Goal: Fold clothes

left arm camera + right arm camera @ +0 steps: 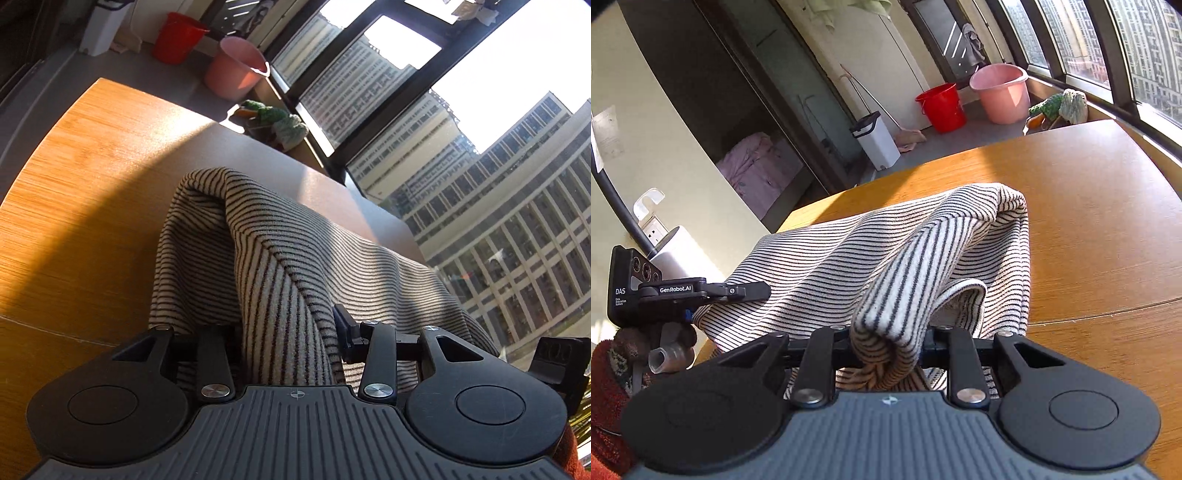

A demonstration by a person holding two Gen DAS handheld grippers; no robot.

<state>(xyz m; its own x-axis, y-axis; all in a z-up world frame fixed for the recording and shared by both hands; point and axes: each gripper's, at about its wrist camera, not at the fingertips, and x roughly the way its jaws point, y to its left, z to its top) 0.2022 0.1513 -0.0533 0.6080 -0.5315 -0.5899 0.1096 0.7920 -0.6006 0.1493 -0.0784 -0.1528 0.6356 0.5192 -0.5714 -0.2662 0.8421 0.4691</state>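
Observation:
A cream garment with thin black stripes [295,258] is held up over the wooden table [74,192] between both grippers. My left gripper [288,332] is shut on one bunched edge of the striped garment, and the cloth hides its fingertips. My right gripper [886,347] is shut on the other bunched edge of the garment [886,258], with the fabric rolled between the jaws. The cloth sags between the two grippers and drapes down towards the table [1089,221]. The left gripper [746,291] also shows at the left of the right wrist view, clamped on the garment's edge.
A pink bucket [1001,92] and a red bucket [942,107] stand on the floor beyond the table, with a white bin [879,144] and a green and white cloth [1060,105]. Large windows [480,184] run along one side.

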